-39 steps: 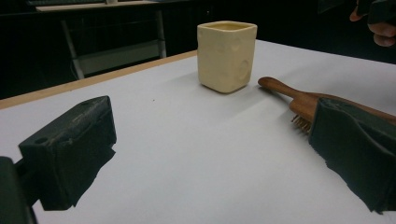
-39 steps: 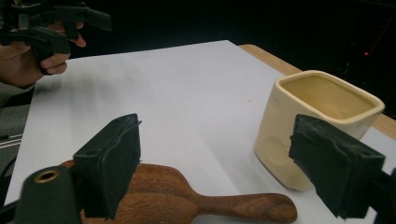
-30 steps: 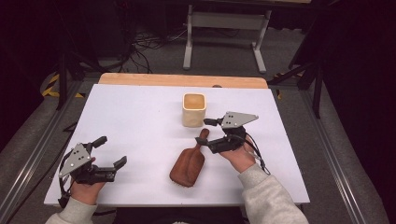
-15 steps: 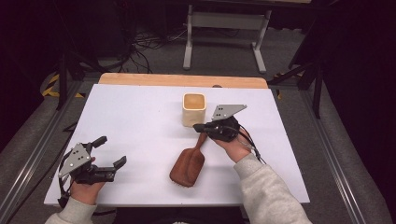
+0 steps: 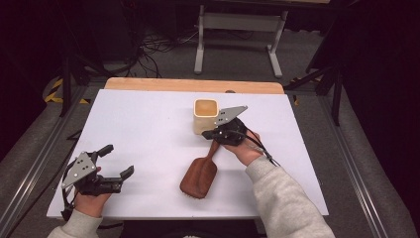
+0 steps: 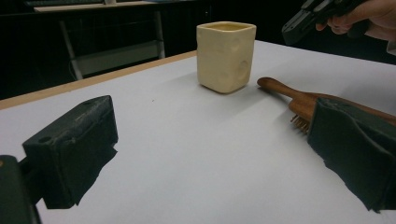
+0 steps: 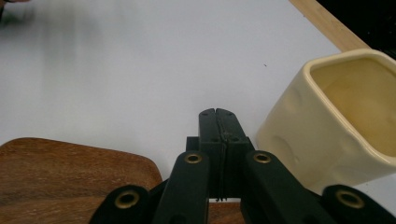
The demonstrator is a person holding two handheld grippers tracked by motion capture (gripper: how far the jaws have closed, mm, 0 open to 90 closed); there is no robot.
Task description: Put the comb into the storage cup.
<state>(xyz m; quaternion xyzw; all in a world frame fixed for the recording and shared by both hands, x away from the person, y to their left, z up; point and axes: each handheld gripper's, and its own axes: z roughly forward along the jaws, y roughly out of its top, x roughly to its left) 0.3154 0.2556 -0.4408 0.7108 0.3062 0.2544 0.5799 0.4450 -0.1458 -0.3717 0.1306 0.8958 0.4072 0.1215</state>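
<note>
A cream square cup [image 5: 205, 116] stands upright at the table's far middle. A brown wooden hairbrush [image 5: 199, 177] lies bristles down in front of it, its handle pointing toward the cup. My right gripper [image 5: 208, 134] hovers over the handle's tip, just beside the cup's near wall. In the right gripper view its jaws are pressed together [image 7: 217, 114] with nothing between them, the cup [image 7: 336, 140] to their right and the brush's back [image 7: 70, 168] lower left. My left gripper [image 5: 118, 160] rests open at the near left, holding nothing; its view shows the cup [image 6: 226, 56] and brush [image 6: 303, 100] ahead.
The white table top [image 5: 148, 124] has a wooden strip [image 5: 193, 85] along its far edge. A metal stand [image 5: 237, 29] and cables sit on the floor beyond. The right hand's gripper [image 6: 313, 18] shows at the top right of the left gripper view.
My right gripper has moved left and away from the person, from beside the brush handle to just in front of the cup. The left gripper, cup and brush have stayed put.
</note>
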